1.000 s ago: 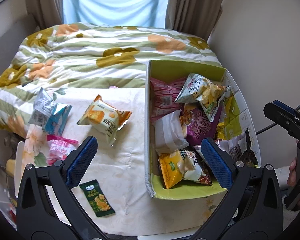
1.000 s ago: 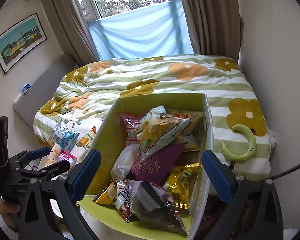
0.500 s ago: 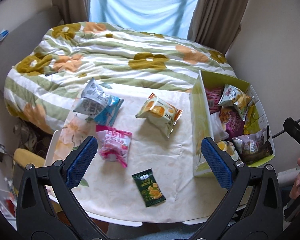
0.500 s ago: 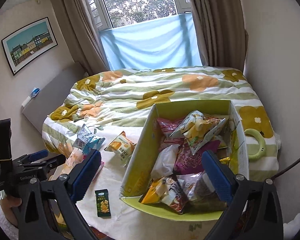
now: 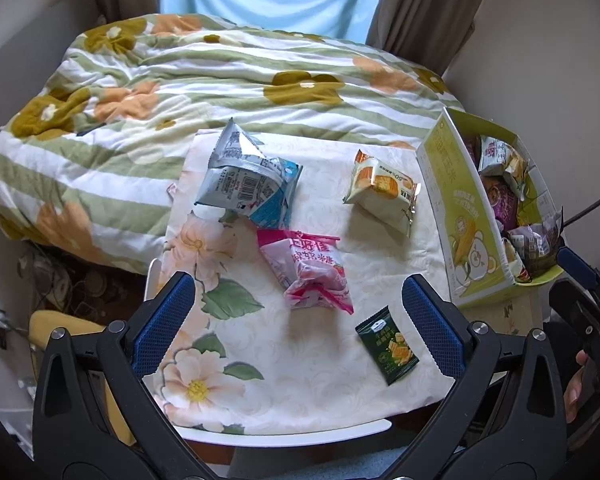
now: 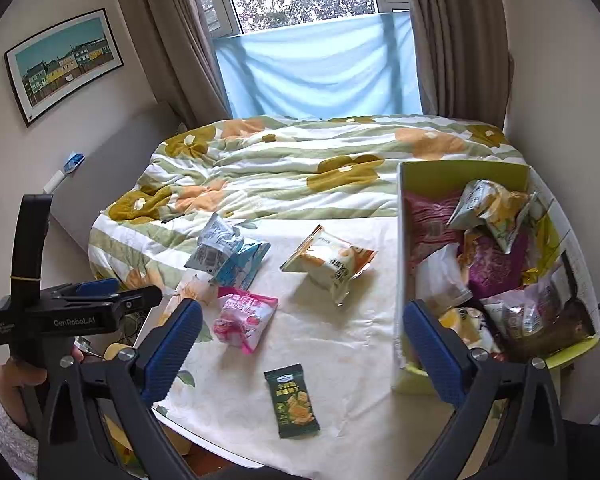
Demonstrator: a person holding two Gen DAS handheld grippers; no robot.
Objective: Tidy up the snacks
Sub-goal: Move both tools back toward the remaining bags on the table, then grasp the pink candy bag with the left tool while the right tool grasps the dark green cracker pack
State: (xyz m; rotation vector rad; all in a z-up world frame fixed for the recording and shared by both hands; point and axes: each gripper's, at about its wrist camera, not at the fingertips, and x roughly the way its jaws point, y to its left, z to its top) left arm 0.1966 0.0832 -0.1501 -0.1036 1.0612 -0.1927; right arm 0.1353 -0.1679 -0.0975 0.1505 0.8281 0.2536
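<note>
Looking along the left gripper (image 5: 296, 320), its two blue-padded fingers (image 5: 162, 320) are being held spread wide with nothing between them, above the near part of a small table (image 5: 300, 432) covered by a floral cloth (image 5: 204, 384). Four snacks are being shown loose on that cloth: a pink pack (image 5: 306, 270) lying nearest the open jaws, a silver-blue pack (image 5: 248, 178) just behind it and touching it, an orange pack (image 5: 382, 192) well to the right, and a small dark green pack (image 5: 388, 346) close to the right finger. A green box (image 5: 466, 216) is being seen at the table's right edge, filled with more packets. The right gripper (image 5: 580, 284) is being glimpsed at the far right, held by a hand (image 5: 576, 384). From the right wrist, the right gripper (image 6: 300, 344) is likewise being held wide open and empty, with the green pack (image 6: 292, 400) lying between its fingers in view, the pink pack (image 6: 244, 318) and orange pack (image 6: 330, 262) farther off, the silver-blue pack (image 6: 228, 254) beyond, and the box (image 6: 402, 264) at right. The left gripper (image 6: 100, 294) is being held at left, side-on, so its opening cannot be judged from this view.
</note>
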